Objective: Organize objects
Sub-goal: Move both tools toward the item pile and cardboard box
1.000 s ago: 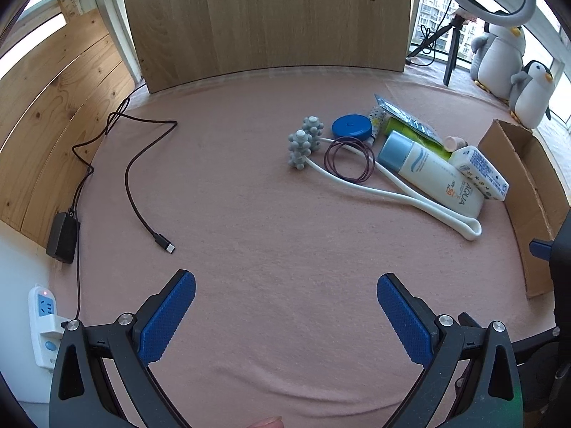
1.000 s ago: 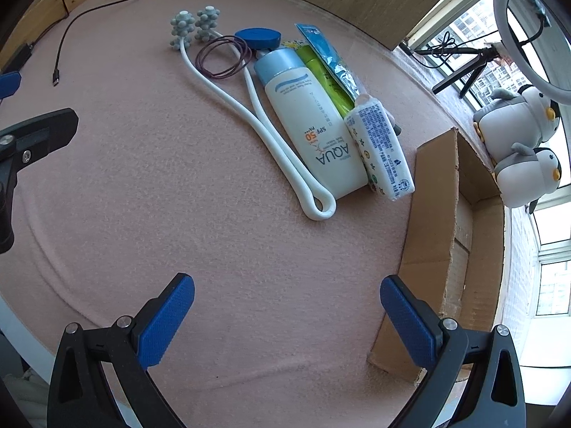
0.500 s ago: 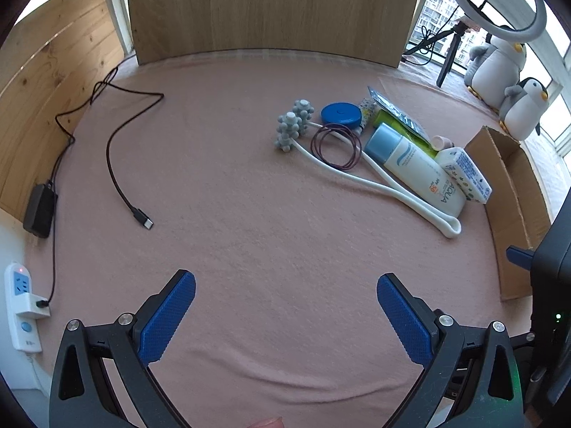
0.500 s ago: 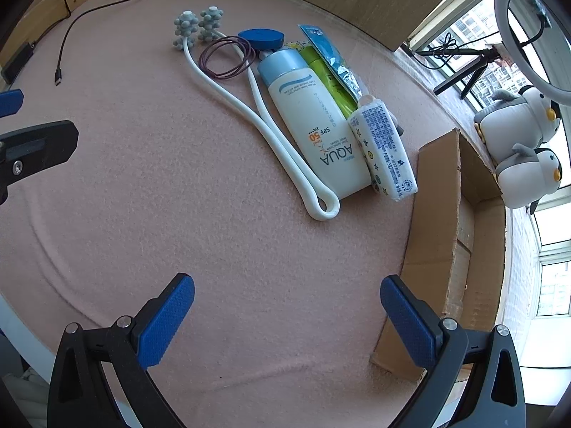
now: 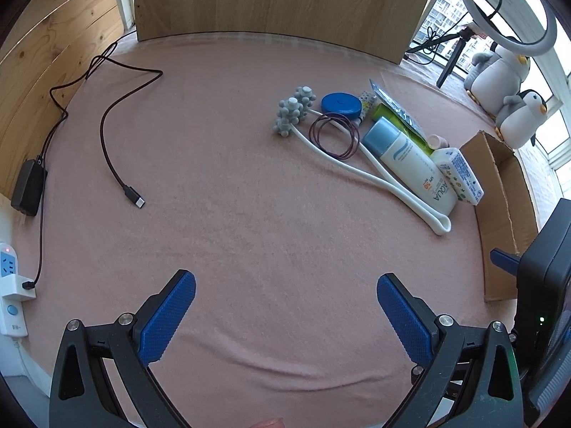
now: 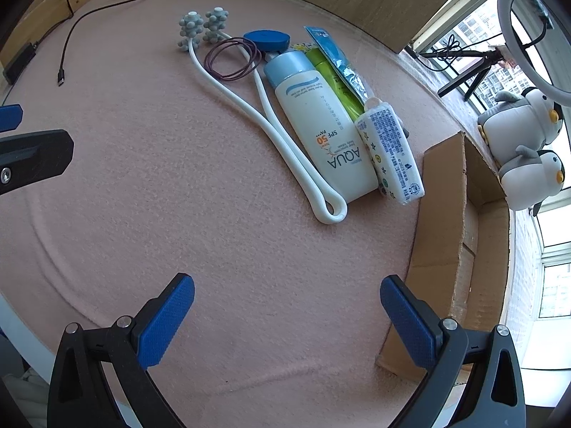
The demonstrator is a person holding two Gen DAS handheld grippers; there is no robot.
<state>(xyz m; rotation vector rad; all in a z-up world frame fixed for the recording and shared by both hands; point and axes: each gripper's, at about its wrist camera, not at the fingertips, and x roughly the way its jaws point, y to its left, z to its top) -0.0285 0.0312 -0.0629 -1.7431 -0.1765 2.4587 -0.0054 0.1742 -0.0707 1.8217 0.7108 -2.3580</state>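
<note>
Nothing is picked up yet: both the left gripper (image 5: 285, 303) and right gripper (image 6: 287, 303) hover with fingers wide. Next, probably, reach the tissue pack (image 6: 390, 153) at frame centre-right, beside the cardboard box (image 6: 442, 214).

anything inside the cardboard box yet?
The visible part of the cardboard box shows only bare cardboard floor and walls. Its near wall hides the floor just behind it, so a small flat item there cannot be ruled out.
</note>
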